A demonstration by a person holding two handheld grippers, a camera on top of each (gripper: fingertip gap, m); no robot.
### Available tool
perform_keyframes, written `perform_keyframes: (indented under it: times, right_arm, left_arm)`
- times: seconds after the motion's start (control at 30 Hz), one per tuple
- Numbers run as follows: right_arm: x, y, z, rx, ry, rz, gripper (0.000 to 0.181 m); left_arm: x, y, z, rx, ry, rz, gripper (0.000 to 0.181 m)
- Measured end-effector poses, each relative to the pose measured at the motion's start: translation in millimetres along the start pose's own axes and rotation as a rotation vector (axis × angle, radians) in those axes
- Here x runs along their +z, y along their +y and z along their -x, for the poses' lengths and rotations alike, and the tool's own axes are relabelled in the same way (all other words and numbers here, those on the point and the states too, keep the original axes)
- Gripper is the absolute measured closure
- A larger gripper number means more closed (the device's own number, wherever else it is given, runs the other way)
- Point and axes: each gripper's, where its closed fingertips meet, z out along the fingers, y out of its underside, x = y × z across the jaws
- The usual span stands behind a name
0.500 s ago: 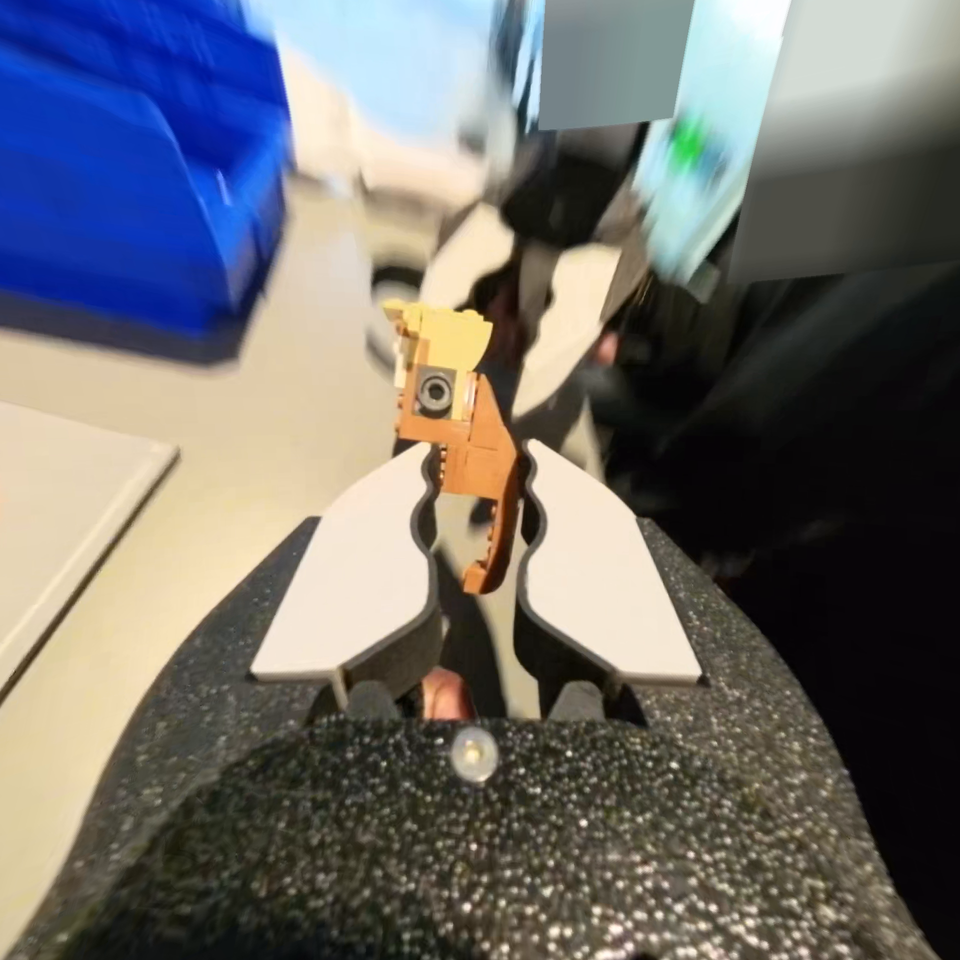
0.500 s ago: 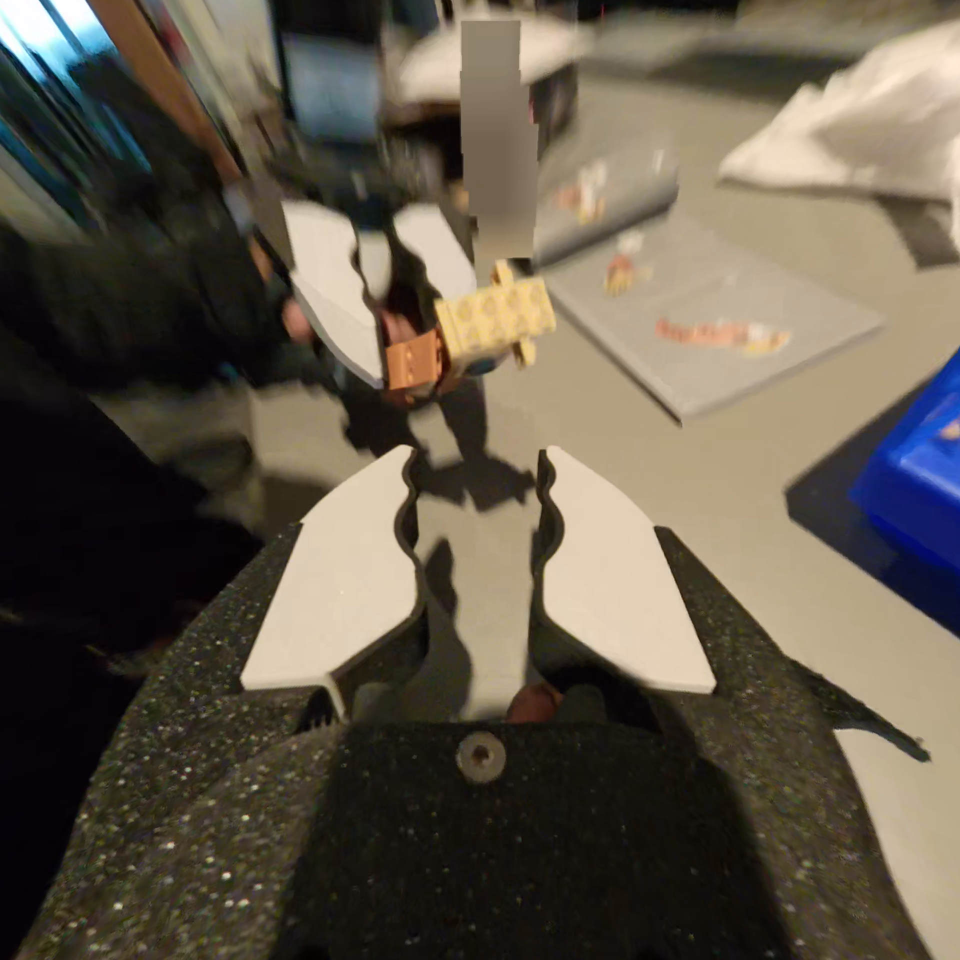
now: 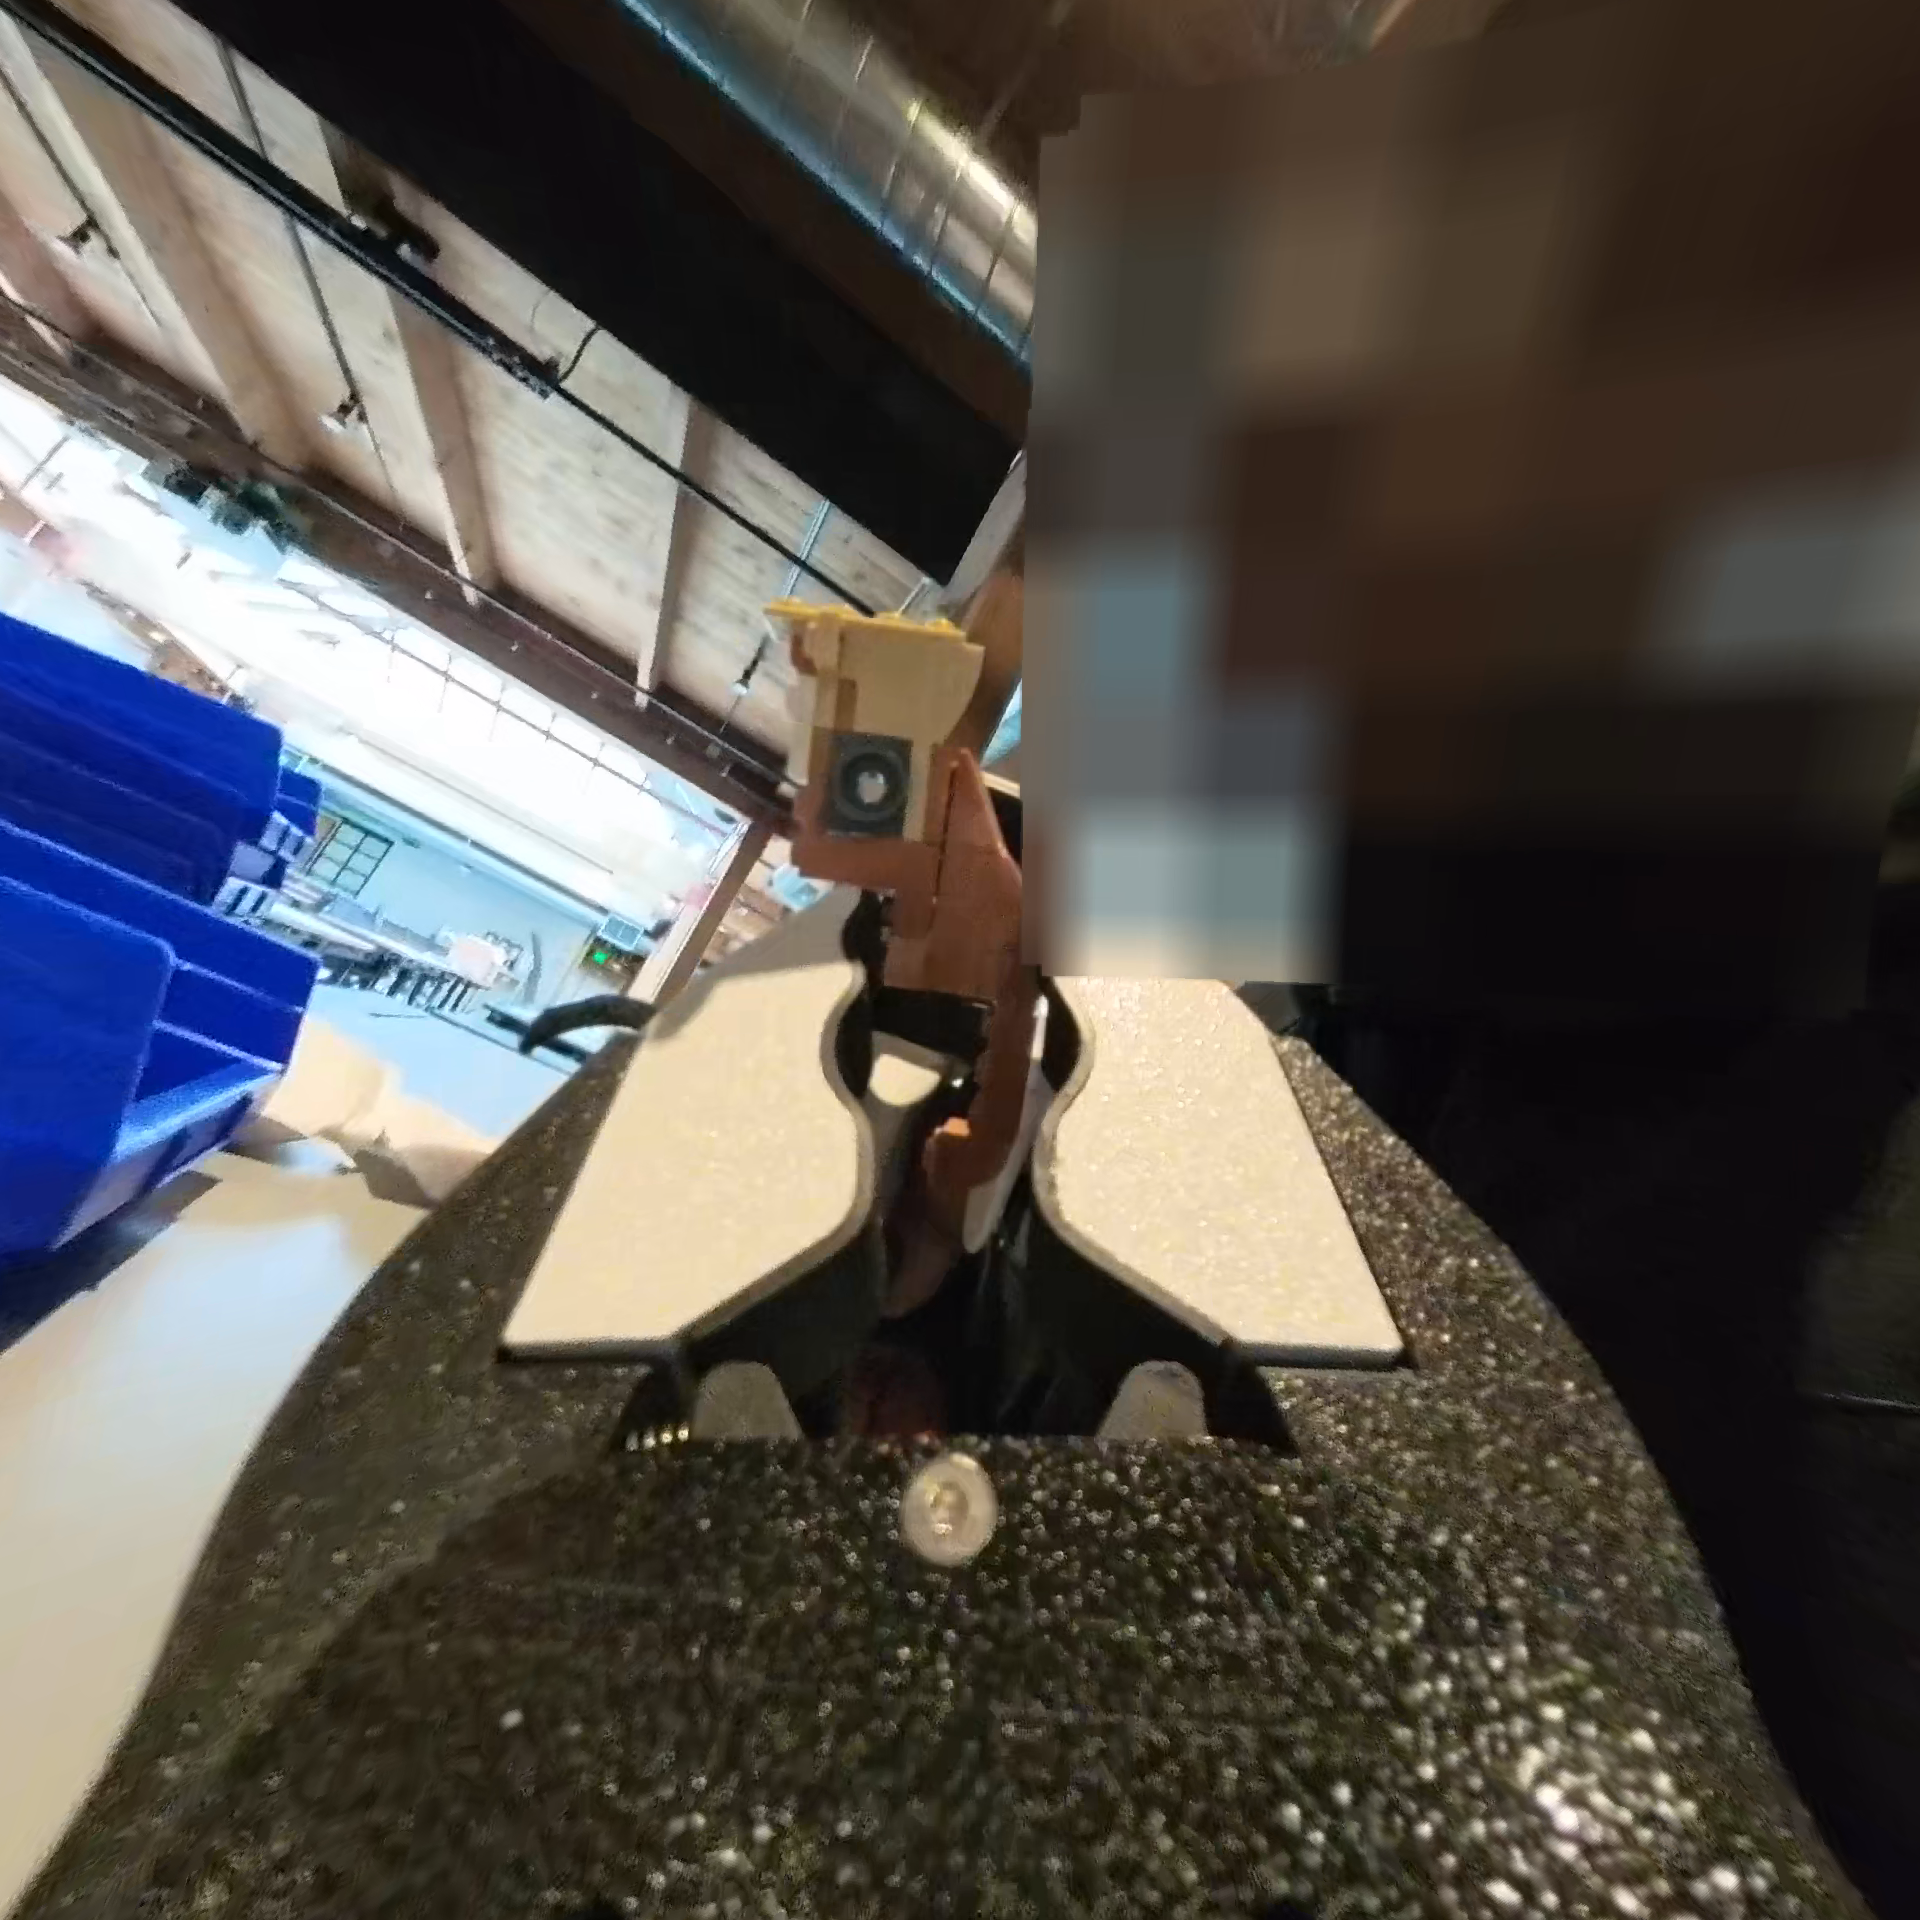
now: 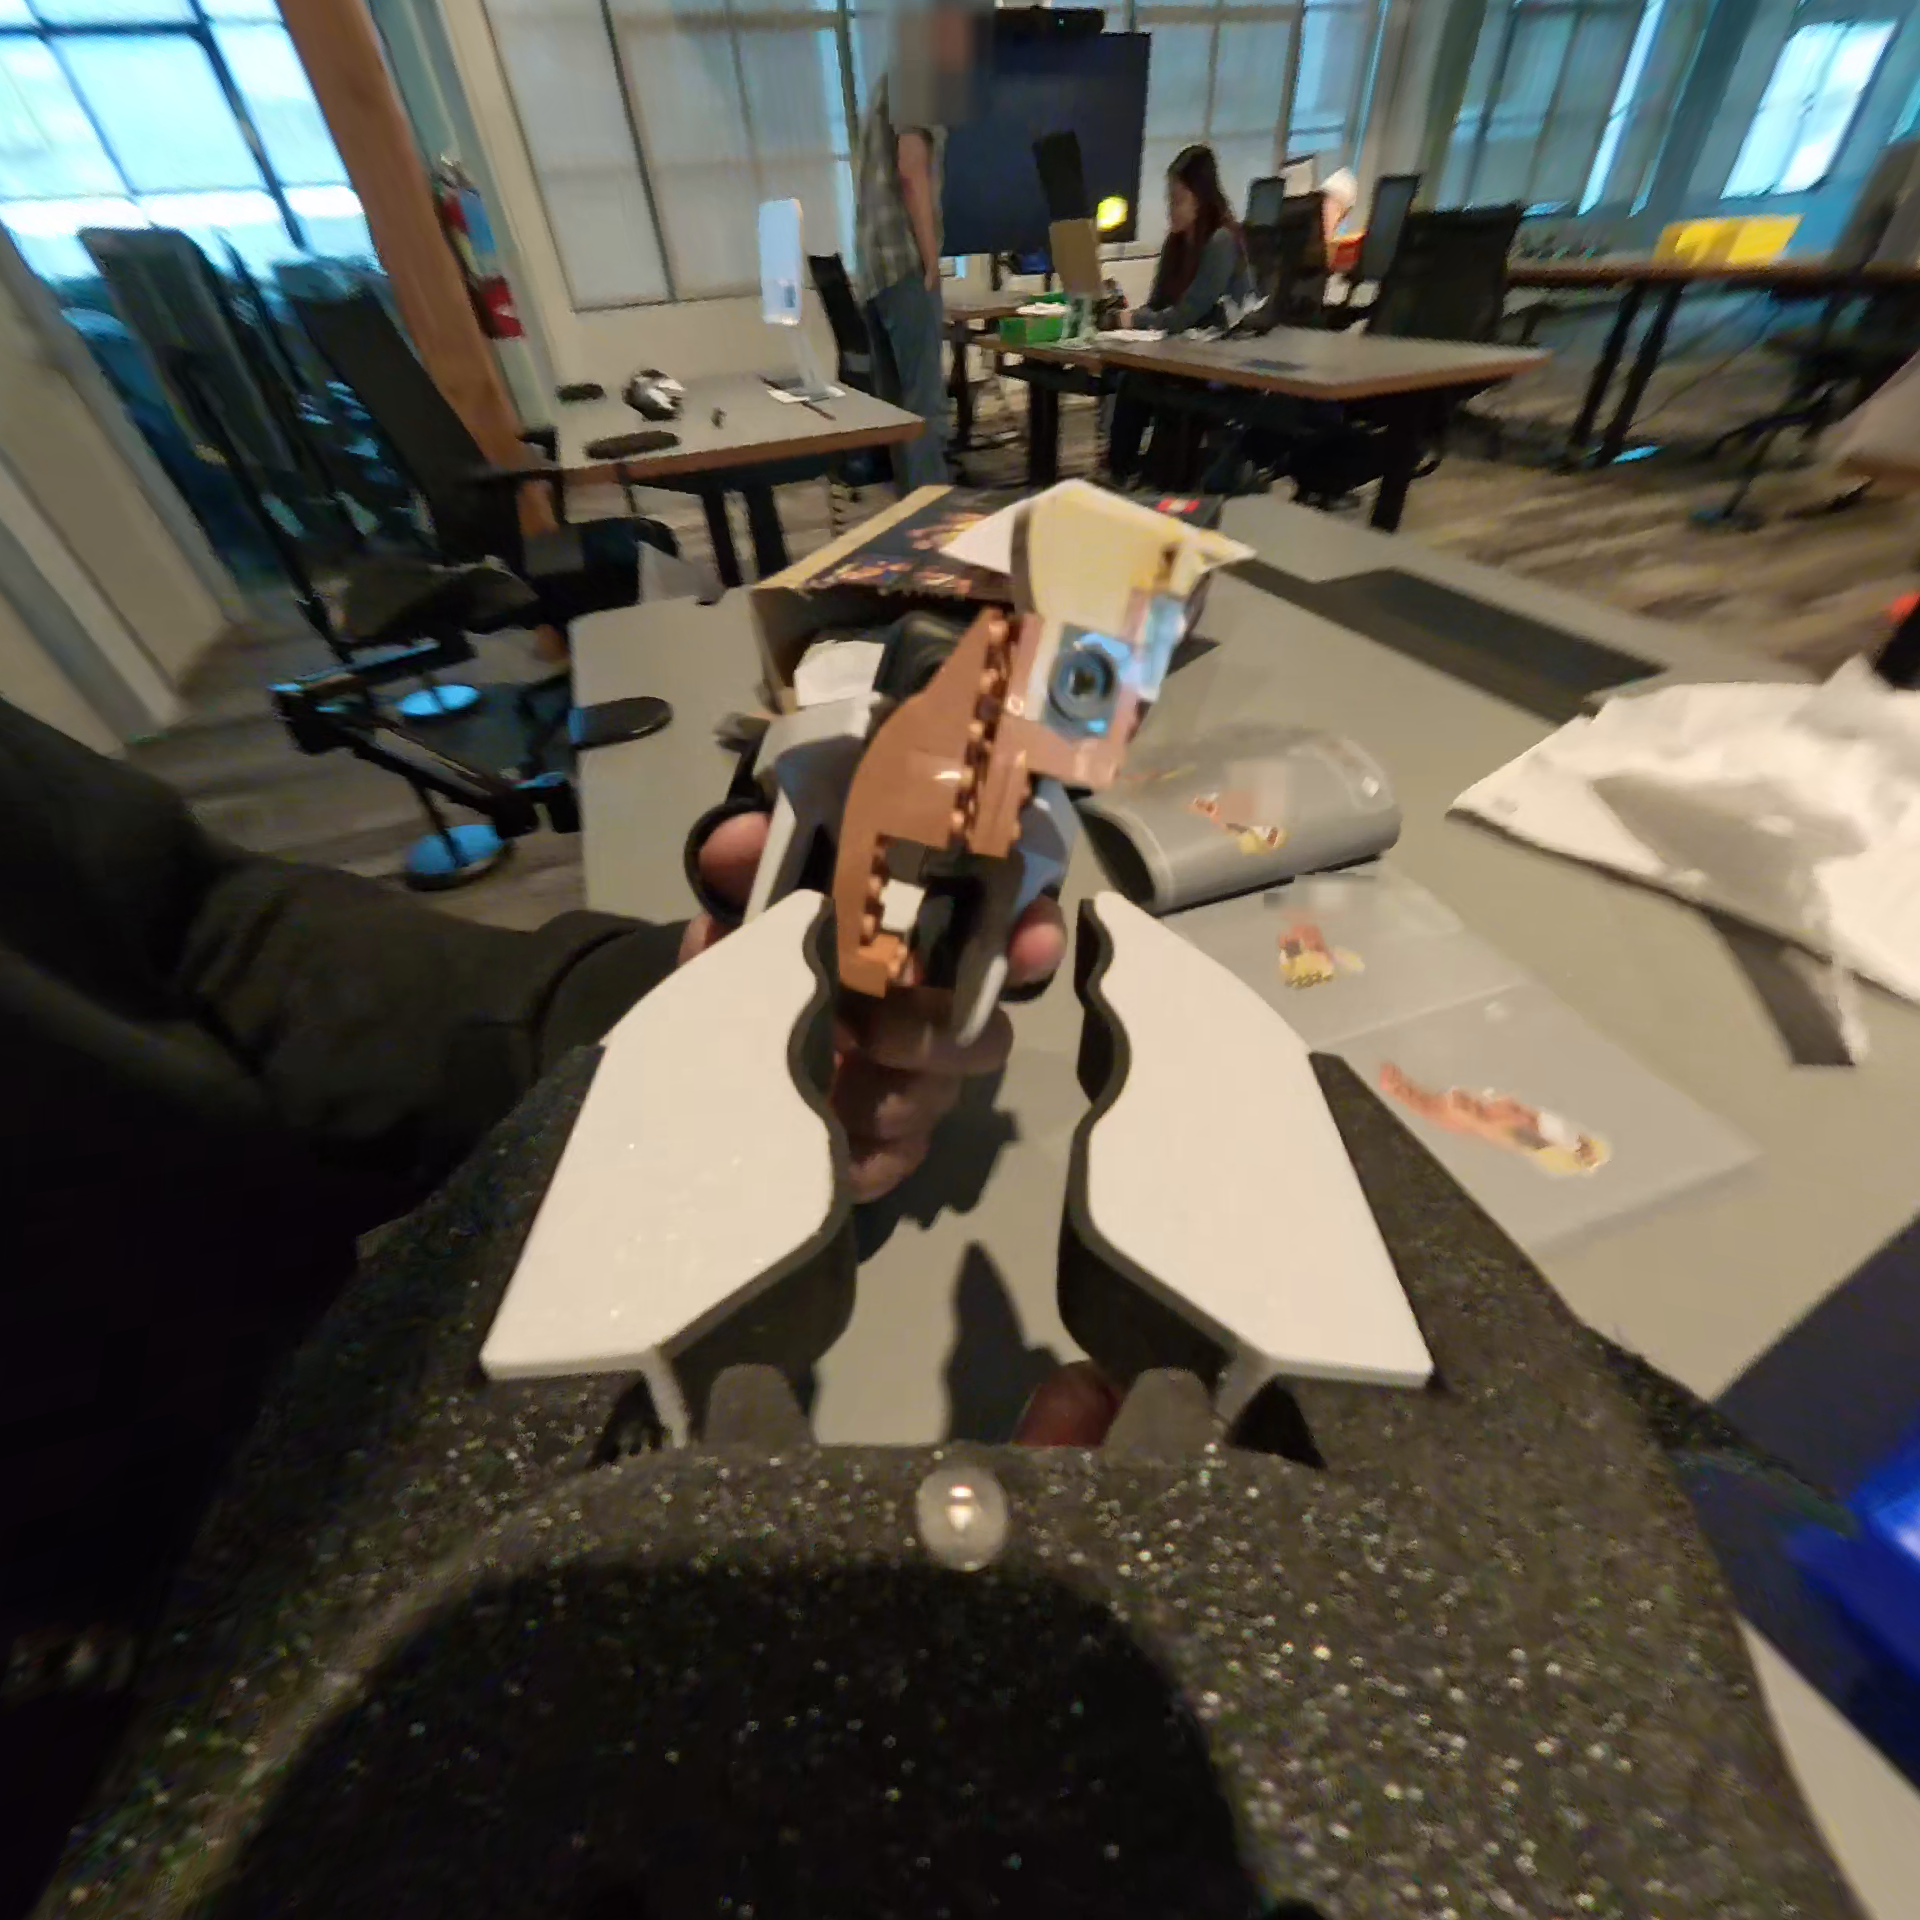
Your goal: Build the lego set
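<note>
Left tool [image 3: 956, 997] clamps brown-and-tan lego assembly [image 3: 894, 790], now tilted up from the bench toward the ceiling, at 12 o'clock. Right tool [image 4: 951, 935] gapes empty just beneath, drawn closer than before; likely inspection before adding another piece.

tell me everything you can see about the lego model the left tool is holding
The lego model is a small, partly built plastic assembly: reddish-brown plates with a studded, stepped edge below, a tan sloped top, and a dark grey square piece with a round hole on its side. It is held in the air above the grey table, its lower brown part clamped in the left tool. Nothing else touches it.
</note>
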Motion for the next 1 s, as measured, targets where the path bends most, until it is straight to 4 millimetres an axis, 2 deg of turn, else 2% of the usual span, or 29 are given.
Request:
perform_keyframes:
  times: [0.33, 0.5, 1.0]
  right_arm:
    - [11.1, -11.2, 5.3, -0.048, 0.101, -0.094, 0.141]
    - [16.5, -8.0, 5.2, -0.069, 0.122, -0.066, 0.144]
    - [3.1, -0.5, 9.7, -0.142, 0.083, -0.030, 0.152]
  left_arm:
    - [-1.4, -3.9, 0.1, -0.012, 0.019, -0.056, 0.154]
    - [-1.3, -2.9, -0.4, 0.004, 0.017, -0.048, 0.154]
    - [2.9, 16.3, -3.2, 0.099, -0.014, 0.105, 0.152]
